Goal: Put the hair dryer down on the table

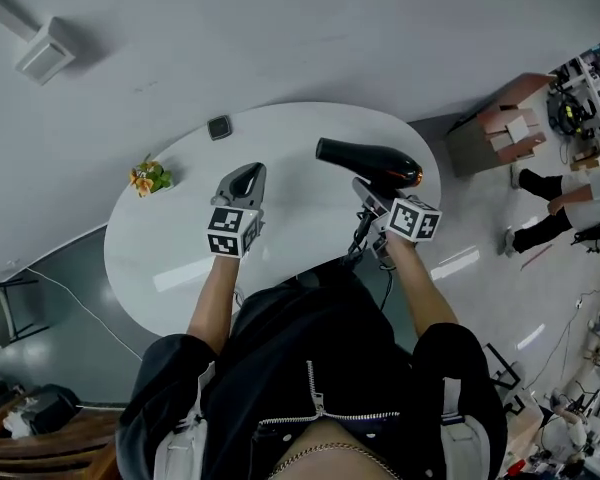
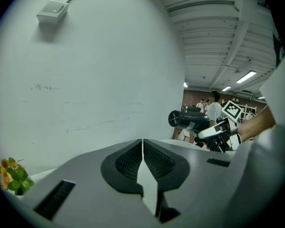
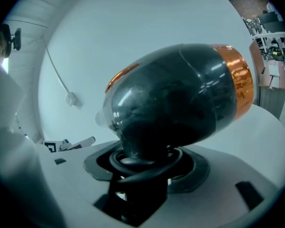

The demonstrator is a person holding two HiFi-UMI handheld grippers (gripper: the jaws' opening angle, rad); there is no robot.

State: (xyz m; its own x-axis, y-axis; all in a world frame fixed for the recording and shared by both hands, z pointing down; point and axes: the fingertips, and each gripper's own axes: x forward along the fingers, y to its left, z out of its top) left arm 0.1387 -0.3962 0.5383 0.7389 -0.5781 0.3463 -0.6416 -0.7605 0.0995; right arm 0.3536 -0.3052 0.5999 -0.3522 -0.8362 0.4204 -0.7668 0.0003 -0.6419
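At the left of the head view we see flowers (image 1: 150, 178) on the round white table (image 1: 300, 238). Near the middle, our left gripper (image 1: 245, 180) has its jaws closed on nothing. At centre right, our right gripper (image 1: 367, 194) clamps the handle of the black hair dryer (image 1: 368, 161), held over the table.

Ceiling strips (image 2: 246, 76) are lighting the scene evenly, glare is streaking the table (image 1: 180, 273), and fisheye edges are darkening, perhaps blurring slightly.
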